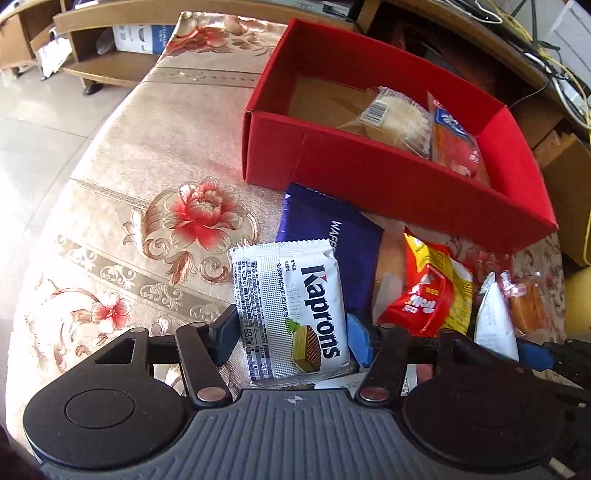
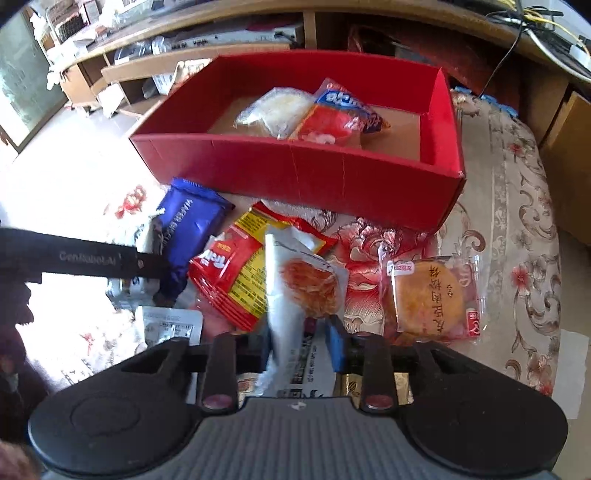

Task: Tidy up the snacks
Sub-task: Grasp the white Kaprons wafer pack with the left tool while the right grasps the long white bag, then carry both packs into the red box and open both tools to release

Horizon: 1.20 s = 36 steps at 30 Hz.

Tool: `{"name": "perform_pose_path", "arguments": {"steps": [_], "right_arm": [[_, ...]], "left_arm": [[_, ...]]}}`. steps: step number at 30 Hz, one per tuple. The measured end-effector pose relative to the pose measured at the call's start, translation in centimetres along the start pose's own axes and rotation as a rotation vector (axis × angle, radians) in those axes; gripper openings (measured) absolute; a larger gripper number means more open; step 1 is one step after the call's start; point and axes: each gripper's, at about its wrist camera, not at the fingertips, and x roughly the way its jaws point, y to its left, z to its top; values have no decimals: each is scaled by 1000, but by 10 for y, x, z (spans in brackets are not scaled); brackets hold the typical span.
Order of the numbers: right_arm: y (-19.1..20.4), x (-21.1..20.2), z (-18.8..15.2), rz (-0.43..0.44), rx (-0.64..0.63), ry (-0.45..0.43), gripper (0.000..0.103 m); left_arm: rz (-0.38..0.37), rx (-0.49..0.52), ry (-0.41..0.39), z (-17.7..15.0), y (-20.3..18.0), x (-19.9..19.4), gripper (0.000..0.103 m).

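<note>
A red box (image 1: 369,177) stands on the flowered tablecloth and holds a clear-wrapped pale cake (image 1: 399,118) and a red-orange packet (image 1: 454,144); the box shows in the right wrist view (image 2: 303,170) too. My left gripper (image 1: 291,332) is shut on a white Kaprons wafer pack (image 1: 291,310), held above the cloth. My right gripper (image 2: 301,339) is shut on a white packet with an orange snack picture (image 2: 295,280), lifted up. On the cloth lie a blue wafer pack (image 2: 188,229), a red-yellow packet (image 2: 236,273) and a round brown cake in clear wrap (image 2: 428,295).
Wooden shelves (image 1: 110,55) and a desk with cables (image 2: 535,33) stand behind the table. A white sachet (image 2: 170,325) lies at the near left. The left gripper's arm (image 2: 74,258) crosses the right wrist view at left. A cardboard box (image 1: 569,192) stands at the right.
</note>
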Motion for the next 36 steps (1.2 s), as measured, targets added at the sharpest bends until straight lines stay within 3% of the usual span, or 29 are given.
{"name": "perform_pose_path", "arguments": {"steps": [3, 7, 12, 16, 18, 28, 31, 35, 36], "right_arm": [[-4, -1, -1, 12, 32, -1, 26], [-5, 0, -1, 75, 58, 34, 34], [-11, 3, 1, 40, 94, 52, 51], [-2, 21, -3, 40, 77, 109, 54], [2, 24, -1, 52, 61, 95, 67], [1, 29, -12, 131, 144, 38, 101], [0, 26, -9, 105, 156, 45, 93], [3, 16, -11, 11, 120, 48, 40], [1, 15, -12, 32, 132, 51, 38]], "left_arm": [[-30, -1, -7, 2, 3, -4, 66], [-69, -13, 5, 1, 11, -4, 67], [-112, -9, 17, -1, 19, -2, 67], [-136, 9, 19, -1, 21, -3, 67], [-148, 8, 22, 0, 23, -3, 67], [-177, 24, 26, 1, 26, -4, 69], [-171, 37, 23, 0, 23, -3, 69], [-163, 51, 21, -2, 21, -3, 69], [-161, 54, 21, -2, 20, -3, 69]]}}
